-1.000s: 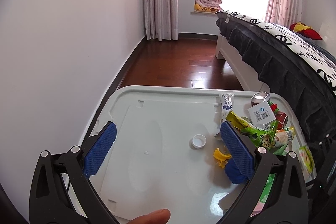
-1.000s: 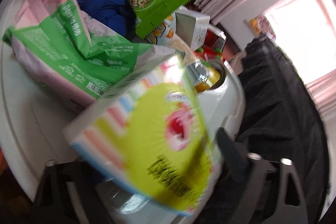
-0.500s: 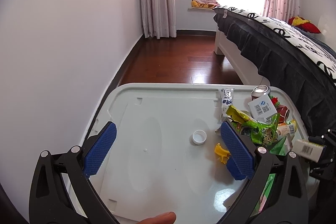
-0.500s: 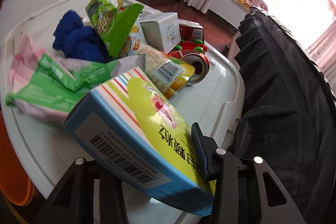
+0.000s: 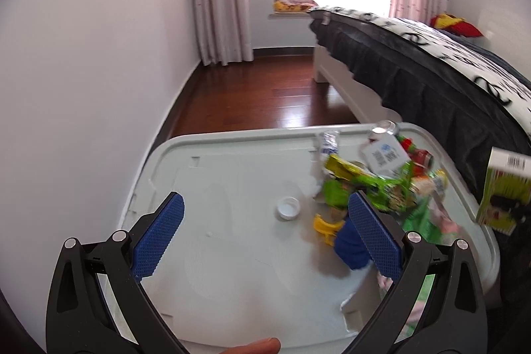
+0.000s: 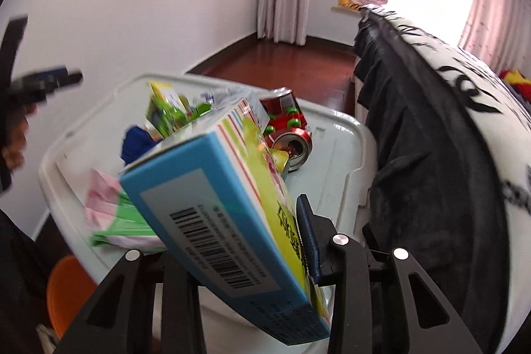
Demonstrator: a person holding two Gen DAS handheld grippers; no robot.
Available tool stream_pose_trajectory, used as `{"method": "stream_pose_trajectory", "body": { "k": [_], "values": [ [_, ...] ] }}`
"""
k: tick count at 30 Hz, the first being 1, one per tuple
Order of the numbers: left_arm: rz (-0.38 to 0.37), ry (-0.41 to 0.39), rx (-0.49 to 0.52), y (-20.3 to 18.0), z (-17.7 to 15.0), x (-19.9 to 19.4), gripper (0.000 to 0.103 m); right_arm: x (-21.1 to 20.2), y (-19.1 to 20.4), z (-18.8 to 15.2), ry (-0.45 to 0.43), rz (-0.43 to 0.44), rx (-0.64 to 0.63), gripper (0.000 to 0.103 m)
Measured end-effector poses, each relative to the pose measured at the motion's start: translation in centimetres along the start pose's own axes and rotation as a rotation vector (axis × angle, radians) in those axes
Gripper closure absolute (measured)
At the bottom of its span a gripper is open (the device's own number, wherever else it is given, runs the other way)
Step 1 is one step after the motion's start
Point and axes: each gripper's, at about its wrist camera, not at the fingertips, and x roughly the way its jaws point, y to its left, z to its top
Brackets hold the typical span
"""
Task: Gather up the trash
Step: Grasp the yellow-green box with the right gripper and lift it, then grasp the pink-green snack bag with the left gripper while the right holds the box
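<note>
Carton (image 6: 232, 221) sits btwn right tongs (image 6: 239, 257), jaws closing on it (barcode side up). Left tongs (image 5: 265, 238) gape empty, bottle cap (image 5: 288, 208) just ahead.

Left hand-held gripper (image 5: 265, 234) wide open over a white tabletop (image 5: 215, 175), nothing between its blue pads (image 5: 157, 239). White cap (image 5: 288, 208) lies alone between the pads' line, with yellow clip (image 5: 327, 227), blue cloth (image 5: 351, 249), green wrappers (image 5: 375, 191), small box (image 5: 385, 155) and cans (image 5: 385, 127) heaped right. Blurred yellow-green carton (image 5: 502, 193) hangs at the right edge; bed (image 5: 431, 55) behind.
</note>
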Motion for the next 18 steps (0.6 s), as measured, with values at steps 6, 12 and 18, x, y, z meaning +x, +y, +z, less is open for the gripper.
{"method": "stream_pose_trajectory", "body": {
  "k": [6,12,18],
  "values": [
    [-0.084,0.019,0.170,-5.8,-2.7,-1.6,0.006,-2.0,0.2,-1.8,-0.021,0.007,0.062,0.067],
    [-0.112,0.022,0.409,-12.7,-5.7,-3.3,0.006,-2.7,-2.1,-2.4,-0.048,0.026,0.149,0.069],
    [-0.138,0.088,0.556,-16.6,-7.7,-1.7,0.006,-3.3,-2.7,-2.6,-0.064,0.034,0.160,0.071]
  ]
}}
